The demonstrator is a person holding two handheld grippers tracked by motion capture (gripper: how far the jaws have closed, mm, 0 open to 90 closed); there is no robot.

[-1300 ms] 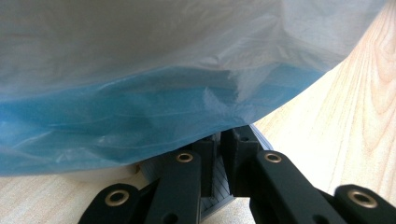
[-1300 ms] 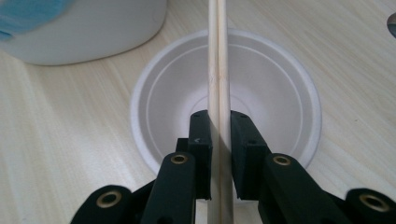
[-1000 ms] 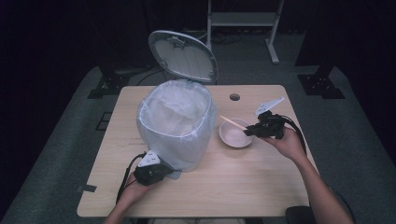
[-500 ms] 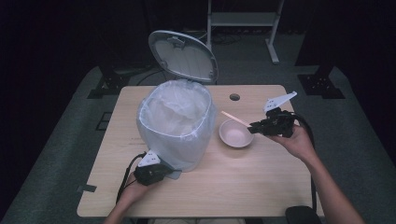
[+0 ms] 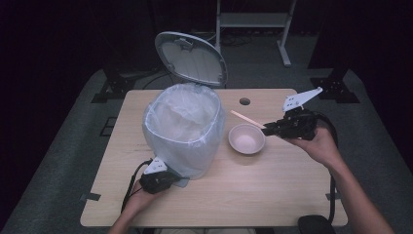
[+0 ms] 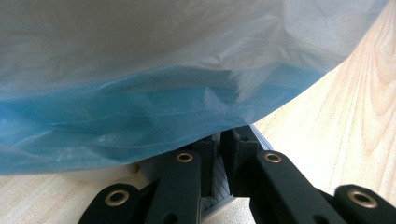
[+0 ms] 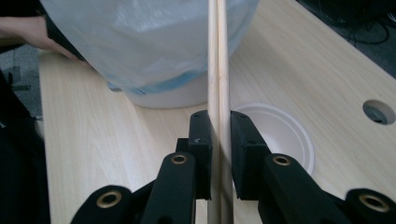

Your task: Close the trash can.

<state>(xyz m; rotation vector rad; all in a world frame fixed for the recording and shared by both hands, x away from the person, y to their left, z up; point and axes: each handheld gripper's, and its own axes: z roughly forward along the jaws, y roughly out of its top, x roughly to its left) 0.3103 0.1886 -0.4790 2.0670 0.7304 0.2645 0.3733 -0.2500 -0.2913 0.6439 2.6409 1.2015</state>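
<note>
At centre-right of the tabletop (image 5: 272, 195): one pair of wooden chopsticks (image 5: 247, 119), clamped in the right gripper (image 5: 271, 129) and held raised over the far edge of a white bowl (image 5: 246, 139). Left of the bowl: one bin (image 5: 184, 127) with a translucent bag liner, lid (image 5: 191, 58) open at the far side. Left gripper (image 5: 176, 179), jaws nearly together on a grey tab (image 6: 217, 179) at the bin's near base.

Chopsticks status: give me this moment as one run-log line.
right gripper: shut on chopsticks, above bowl | left gripper: at bin base pedal | lid: open
</note>
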